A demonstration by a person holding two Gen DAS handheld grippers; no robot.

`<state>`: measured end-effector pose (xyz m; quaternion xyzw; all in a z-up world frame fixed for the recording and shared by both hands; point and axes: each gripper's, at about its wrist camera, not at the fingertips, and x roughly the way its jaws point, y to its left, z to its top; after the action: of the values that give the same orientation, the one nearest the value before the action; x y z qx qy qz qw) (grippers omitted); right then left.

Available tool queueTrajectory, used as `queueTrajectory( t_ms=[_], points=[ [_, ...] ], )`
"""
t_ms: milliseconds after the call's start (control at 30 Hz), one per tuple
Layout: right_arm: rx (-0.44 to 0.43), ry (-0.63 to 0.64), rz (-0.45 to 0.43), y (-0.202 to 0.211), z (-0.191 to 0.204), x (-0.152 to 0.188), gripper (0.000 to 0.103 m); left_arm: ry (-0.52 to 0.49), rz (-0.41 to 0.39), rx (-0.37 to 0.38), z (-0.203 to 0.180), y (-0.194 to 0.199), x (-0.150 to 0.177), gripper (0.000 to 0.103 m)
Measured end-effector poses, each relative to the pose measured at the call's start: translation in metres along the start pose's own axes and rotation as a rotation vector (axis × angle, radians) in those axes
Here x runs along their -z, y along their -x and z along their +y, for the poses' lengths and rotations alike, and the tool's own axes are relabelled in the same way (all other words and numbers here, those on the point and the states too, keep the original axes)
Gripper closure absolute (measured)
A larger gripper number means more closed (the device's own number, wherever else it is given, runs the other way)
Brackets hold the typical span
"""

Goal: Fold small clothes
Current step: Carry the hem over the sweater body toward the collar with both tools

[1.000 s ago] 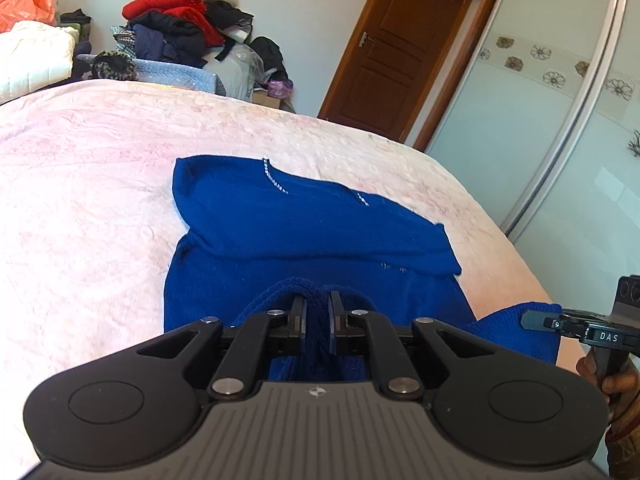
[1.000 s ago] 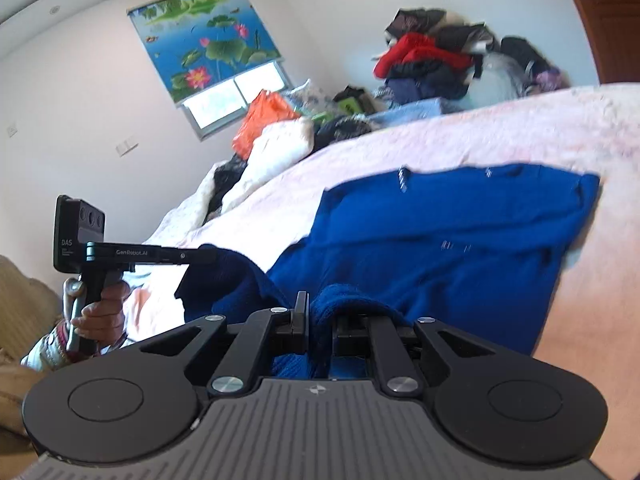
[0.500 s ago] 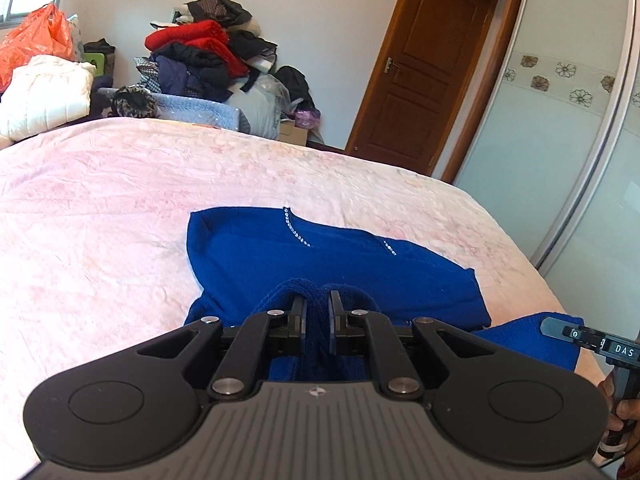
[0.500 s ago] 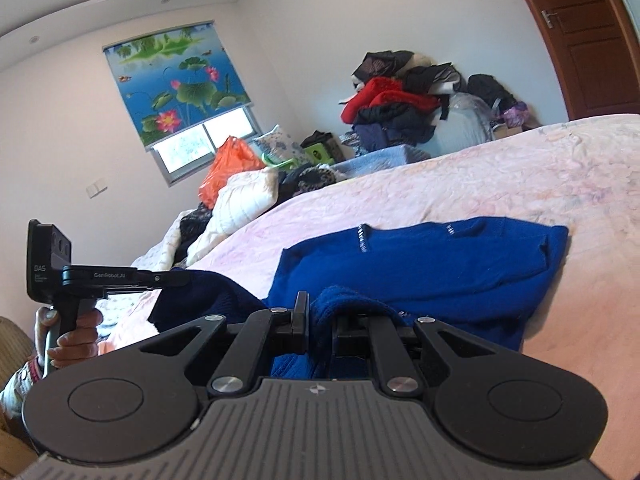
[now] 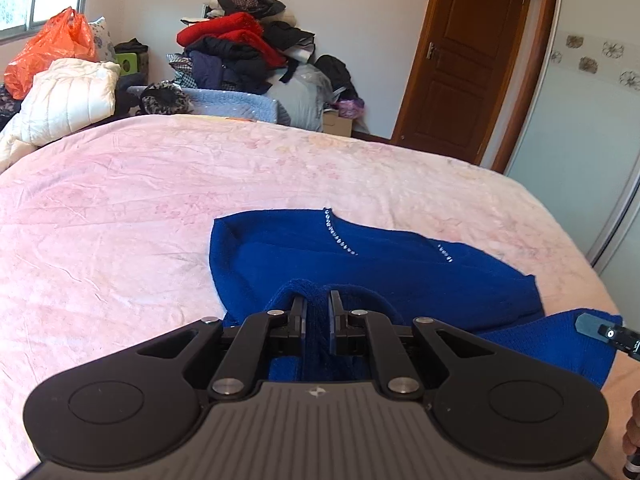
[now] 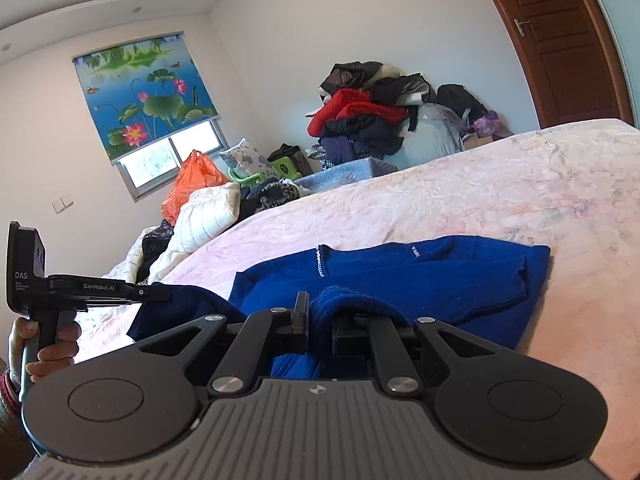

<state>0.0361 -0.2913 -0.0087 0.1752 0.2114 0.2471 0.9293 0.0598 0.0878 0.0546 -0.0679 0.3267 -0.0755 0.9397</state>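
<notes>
A royal-blue knit sweater [image 5: 400, 276] with small rhinestone trim lies on the pink bedspread [image 5: 120, 220], its sleeves folded across the body. My left gripper [image 5: 317, 308] is shut on the sweater's near hem, bunched between the fingers. My right gripper [image 6: 320, 312] is shut on the other end of that hem, lifted off the bed. The sweater also shows in the right wrist view [image 6: 420, 276]. The left gripper shows at the left of the right wrist view [image 6: 156, 292], and the right gripper's tip at the right edge of the left wrist view [image 5: 592, 326].
A heap of red, black and grey clothes [image 5: 248, 48] is piled against the far wall. A white quilted jacket [image 5: 68, 100] and an orange bag [image 5: 52, 48] lie at the far left. A wooden door [image 5: 468, 64] stands at the back right.
Both grippers have lifted the near hem and carried it toward the sweater's neckline. Less of the sweater's lower body now shows beyond the fingers.
</notes>
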Motion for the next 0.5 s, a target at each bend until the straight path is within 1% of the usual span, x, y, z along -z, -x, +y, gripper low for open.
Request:
queueTrajectory(
  t_ms=[133,267,500],
  points=[
    [0.003,0.000,0.009,-0.011,-0.001,-0.001,0.089,-0.019,0.015,-0.032,-0.004,-0.014,0.000,0.093],
    [0.011,-0.008,0.000,-0.016,-0.006,-0.002,0.089,-0.036,0.013,-0.065,-0.007,-0.023,-0.003,0.093],
    [0.020,-0.049,-0.021,-0.023,-0.020,-0.002,0.089,-0.064,0.007,-0.096,-0.013,-0.035,-0.008,0.093]
  ],
)
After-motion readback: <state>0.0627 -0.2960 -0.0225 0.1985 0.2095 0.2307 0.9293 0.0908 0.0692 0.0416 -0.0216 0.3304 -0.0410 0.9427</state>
